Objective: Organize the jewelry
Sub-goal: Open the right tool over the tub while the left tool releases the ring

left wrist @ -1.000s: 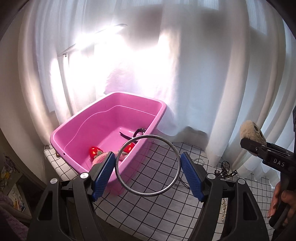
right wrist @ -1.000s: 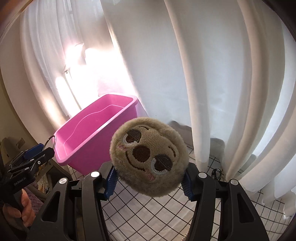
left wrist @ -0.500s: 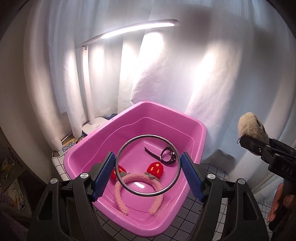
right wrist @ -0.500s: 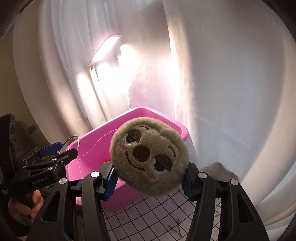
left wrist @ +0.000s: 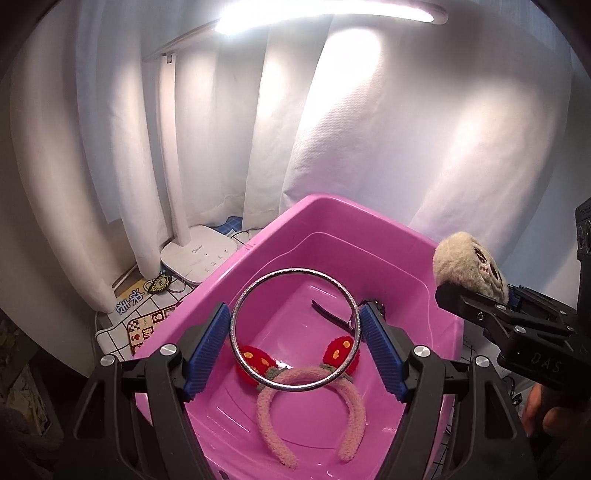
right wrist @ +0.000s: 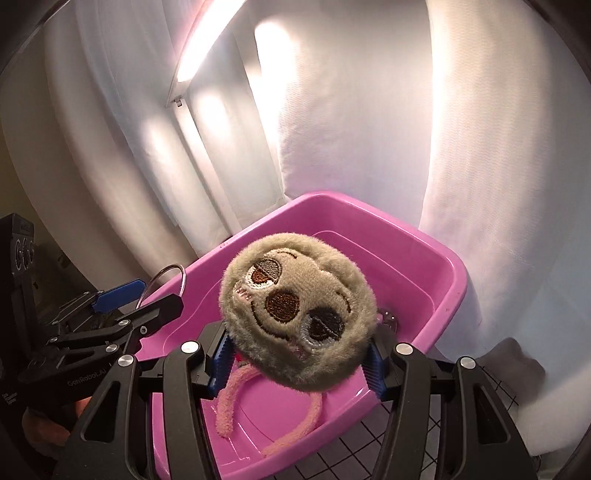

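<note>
My left gripper [left wrist: 294,347] is shut on a silver bangle [left wrist: 236,332], held upright over the pink tub [left wrist: 332,210]. My right gripper [right wrist: 297,350] is shut on a round plush sloth face [right wrist: 295,317], also above the pink tub [right wrist: 454,280]. Inside the tub lie a pink fuzzy headband [left wrist: 306,376] with red strawberry ears and a dark hair clip [left wrist: 328,314]. In the left wrist view the right gripper [left wrist: 476,299] with the plush sloth face [left wrist: 465,266] hangs over the tub's right rim. The right wrist view shows the left gripper [right wrist: 147,295] and the bangle [right wrist: 177,273] at the tub's left rim.
A white desk lamp stands behind the tub, its base [left wrist: 199,254] at the left and its lit bar [left wrist: 332,14] overhead. White curtains [left wrist: 406,129] hang close behind. A checked cloth [right wrist: 332,461] covers the table. Small cards and a keychain [left wrist: 159,284] lie left of the tub.
Both grippers have travelled leftward from the open checked cloth to above the pink tub, keeping hold of the bangle and the plush. The tub now fills the lower part of both views.
</note>
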Demonstrator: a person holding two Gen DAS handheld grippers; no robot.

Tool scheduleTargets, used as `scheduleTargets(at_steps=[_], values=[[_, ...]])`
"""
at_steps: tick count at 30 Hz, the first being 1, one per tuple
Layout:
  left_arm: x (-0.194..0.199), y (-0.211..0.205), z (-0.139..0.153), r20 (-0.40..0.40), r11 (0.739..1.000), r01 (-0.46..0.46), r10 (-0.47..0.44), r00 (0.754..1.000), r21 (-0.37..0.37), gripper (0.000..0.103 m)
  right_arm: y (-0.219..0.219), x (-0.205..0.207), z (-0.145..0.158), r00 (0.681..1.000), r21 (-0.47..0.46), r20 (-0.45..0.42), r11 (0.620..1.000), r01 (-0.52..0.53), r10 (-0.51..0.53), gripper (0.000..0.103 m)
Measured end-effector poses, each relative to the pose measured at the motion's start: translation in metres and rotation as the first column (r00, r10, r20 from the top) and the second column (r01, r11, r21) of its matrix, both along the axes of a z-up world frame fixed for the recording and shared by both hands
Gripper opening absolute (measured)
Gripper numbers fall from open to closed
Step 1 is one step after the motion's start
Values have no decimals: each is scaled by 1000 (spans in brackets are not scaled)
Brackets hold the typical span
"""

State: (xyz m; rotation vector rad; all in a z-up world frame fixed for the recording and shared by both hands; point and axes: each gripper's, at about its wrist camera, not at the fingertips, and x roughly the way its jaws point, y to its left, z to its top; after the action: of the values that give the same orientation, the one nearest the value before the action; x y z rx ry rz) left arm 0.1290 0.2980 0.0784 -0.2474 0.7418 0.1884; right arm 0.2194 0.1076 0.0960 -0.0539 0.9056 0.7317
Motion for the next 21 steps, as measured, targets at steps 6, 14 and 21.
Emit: scheduleTargets(at_steps=[6, 14, 21], values=[[3, 25, -4, -4, 1000, 29, -29, 1000, -11, 71, 25, 9, 3, 1000, -28, 2, 1000, 12, -12, 55], [16, 36, -15, -32, 998, 49, -50, 998, -29, 71, 55, 20, -15, 999, -95, -46, 995, -13, 8, 55], [27, 36, -29, -91, 997, 52, -57, 994, -56, 71, 65, 40, -41, 991, -192, -135, 981, -35, 9, 55]])
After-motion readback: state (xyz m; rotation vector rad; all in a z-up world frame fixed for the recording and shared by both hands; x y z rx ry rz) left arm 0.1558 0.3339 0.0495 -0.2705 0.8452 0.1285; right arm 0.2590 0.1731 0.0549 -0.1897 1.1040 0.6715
